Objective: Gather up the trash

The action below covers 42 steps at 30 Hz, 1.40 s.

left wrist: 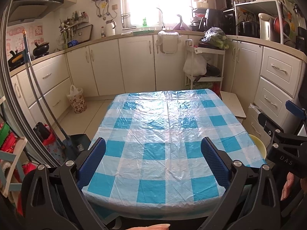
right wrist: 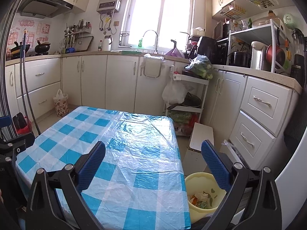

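Both tongs, the left gripper (left wrist: 153, 159) and the right gripper (right wrist: 153, 163), hang open and empty over a bare checked tablecloth (left wrist: 167, 134). Scraps (right wrist: 201, 198) already lie in the yellow bin (right wrist: 199, 178) just below the right tongs; collecting looks nearly finished.

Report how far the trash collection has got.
Done, by the look of it: the checked tablecloth carries no trash, and the yellow bin beside the table already holds scraps. In hand: nothing; the left gripper and right gripper are both open and empty above the table. Left: no loose trash shows in either view, so little or nothing seems to remain.
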Tool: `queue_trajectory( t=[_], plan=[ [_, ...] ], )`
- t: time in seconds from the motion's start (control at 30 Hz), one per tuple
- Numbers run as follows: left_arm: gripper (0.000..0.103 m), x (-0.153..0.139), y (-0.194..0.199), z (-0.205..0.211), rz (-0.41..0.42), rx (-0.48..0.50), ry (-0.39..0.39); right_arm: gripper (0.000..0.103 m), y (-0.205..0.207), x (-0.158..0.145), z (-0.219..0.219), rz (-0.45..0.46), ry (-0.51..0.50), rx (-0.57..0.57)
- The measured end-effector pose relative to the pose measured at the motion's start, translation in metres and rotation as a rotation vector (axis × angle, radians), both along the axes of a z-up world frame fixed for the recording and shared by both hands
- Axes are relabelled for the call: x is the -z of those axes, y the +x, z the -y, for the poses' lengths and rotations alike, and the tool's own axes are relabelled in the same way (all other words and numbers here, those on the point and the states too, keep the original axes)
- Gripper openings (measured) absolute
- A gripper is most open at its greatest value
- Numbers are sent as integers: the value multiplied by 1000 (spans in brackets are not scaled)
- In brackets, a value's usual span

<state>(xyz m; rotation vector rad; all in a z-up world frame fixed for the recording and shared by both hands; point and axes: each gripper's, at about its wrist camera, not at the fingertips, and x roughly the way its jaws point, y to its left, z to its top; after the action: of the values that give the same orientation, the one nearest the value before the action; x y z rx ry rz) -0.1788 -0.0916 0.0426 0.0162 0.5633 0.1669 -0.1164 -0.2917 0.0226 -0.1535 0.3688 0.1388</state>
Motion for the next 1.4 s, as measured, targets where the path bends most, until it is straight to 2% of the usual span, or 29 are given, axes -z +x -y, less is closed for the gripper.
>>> queue_trajectory(
  t=[1.4],
  plan=[
    [96,9,0,-2,-9,-18,-9,96,2,2,-4,-2,-22,-6]
  ],
)
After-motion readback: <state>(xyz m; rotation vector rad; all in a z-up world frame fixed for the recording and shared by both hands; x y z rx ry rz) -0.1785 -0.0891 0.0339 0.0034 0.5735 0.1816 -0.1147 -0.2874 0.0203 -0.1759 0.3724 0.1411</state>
